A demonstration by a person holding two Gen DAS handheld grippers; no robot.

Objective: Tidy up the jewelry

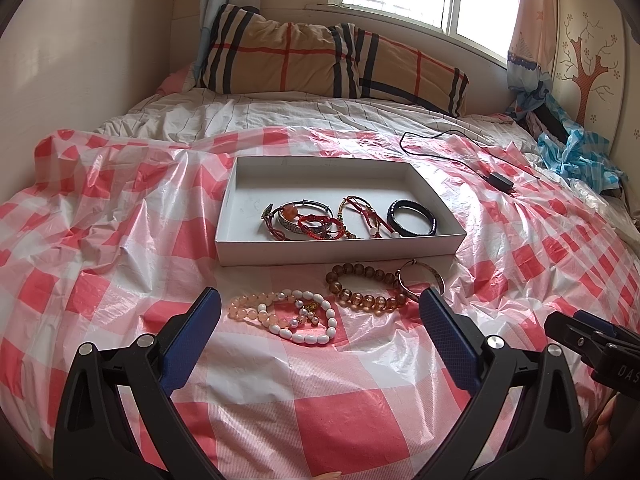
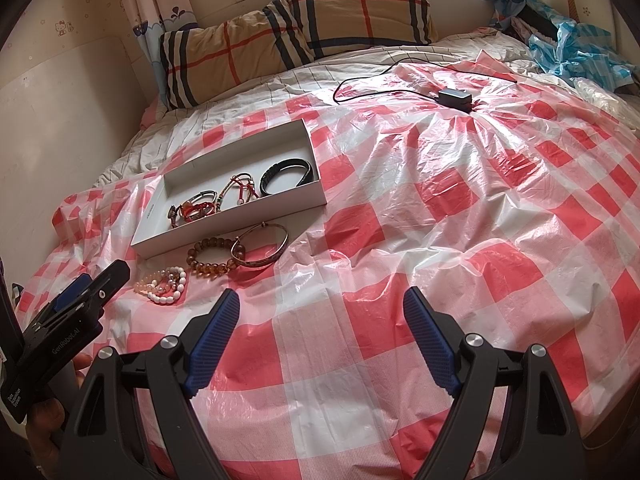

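Both the left gripper (image 1: 320, 300) and the right gripper (image 2: 321, 300) were held wide apart and empty above the checked sheet (image 2: 460, 208). Several bracelets (image 1: 320, 222) lay inside the white box (image 1: 340, 250); beaded bracelets (image 1: 288, 314) lay just before it

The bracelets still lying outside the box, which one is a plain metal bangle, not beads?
The metal bangle at the right end of the row, overlapping the brown beaded bracelet; the white and pink bracelets are beaded too.
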